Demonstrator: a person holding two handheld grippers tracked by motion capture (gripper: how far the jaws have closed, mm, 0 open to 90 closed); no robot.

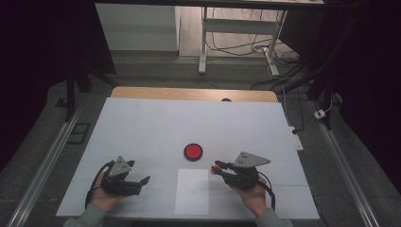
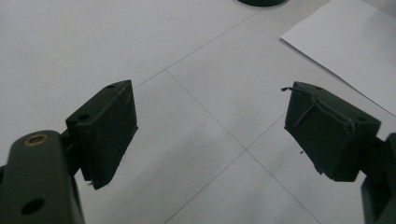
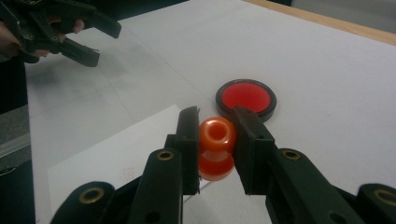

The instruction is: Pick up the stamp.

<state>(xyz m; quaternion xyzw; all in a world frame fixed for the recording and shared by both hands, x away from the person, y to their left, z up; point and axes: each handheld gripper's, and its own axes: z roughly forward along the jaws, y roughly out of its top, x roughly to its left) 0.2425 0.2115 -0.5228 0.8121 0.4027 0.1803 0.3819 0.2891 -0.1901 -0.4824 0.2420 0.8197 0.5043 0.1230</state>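
Note:
My right gripper (image 1: 215,169) is shut on a small orange spool-shaped piece (image 3: 215,135) with a hole in its top, held just above the table. Both black pads press on the piece's sides. A red disc with a black rim (image 1: 193,151) lies flat just beyond the piece, and in the right gripper view the disc (image 3: 246,97) sits a little right of the jaws. My left gripper (image 1: 138,172) rests low at the near left, open, with nothing between its pads (image 2: 109,126).
A white sheet of paper (image 1: 192,191) lies near the front edge between the hands, under the held piece's near side. The white table top (image 1: 142,127) ends in a wooden strip (image 1: 189,93) at the far side. A small dark object (image 1: 226,100) sits there.

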